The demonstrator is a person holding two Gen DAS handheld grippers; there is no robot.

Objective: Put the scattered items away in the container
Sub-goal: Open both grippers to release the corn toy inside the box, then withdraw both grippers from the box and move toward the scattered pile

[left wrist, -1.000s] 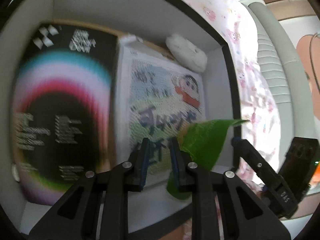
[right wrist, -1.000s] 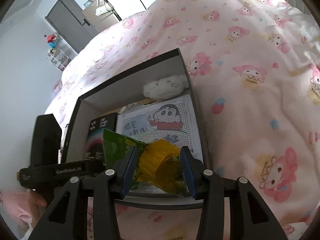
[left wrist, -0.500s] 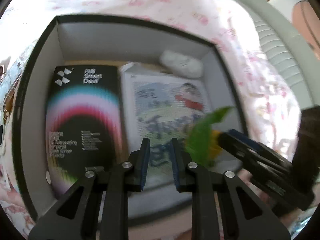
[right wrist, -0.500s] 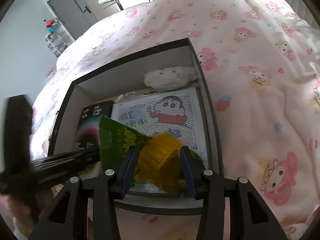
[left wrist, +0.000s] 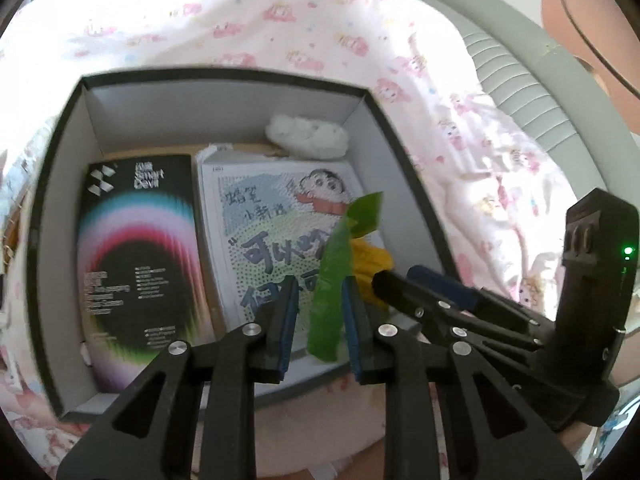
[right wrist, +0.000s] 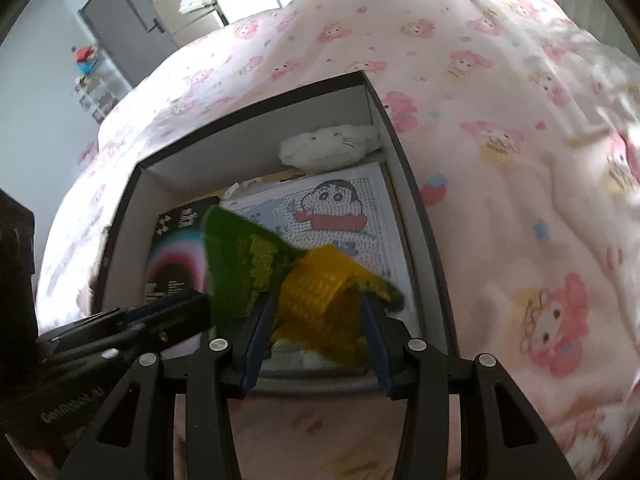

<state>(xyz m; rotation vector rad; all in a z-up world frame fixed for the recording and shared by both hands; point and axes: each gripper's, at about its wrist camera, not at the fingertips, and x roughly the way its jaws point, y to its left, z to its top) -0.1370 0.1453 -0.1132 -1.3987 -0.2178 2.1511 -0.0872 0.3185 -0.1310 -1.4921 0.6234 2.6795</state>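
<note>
A: Left tool (left wrist: 318,316) status?
B: Angled steeply down, jaws opening. Green wrapper edge sits between the pads; can't confirm they press on it.
A: Right tool (right wrist: 318,334)?
B: Also pitched down, low and just right of the left one, pads clamped on the yellow-green snack packet (right wrist: 320,280).

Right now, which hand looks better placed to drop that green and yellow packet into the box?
The right. Its claw already grips the green and yellow packet above the box. The left claw is opening, with only the packet's green end between its fingers.
</note>
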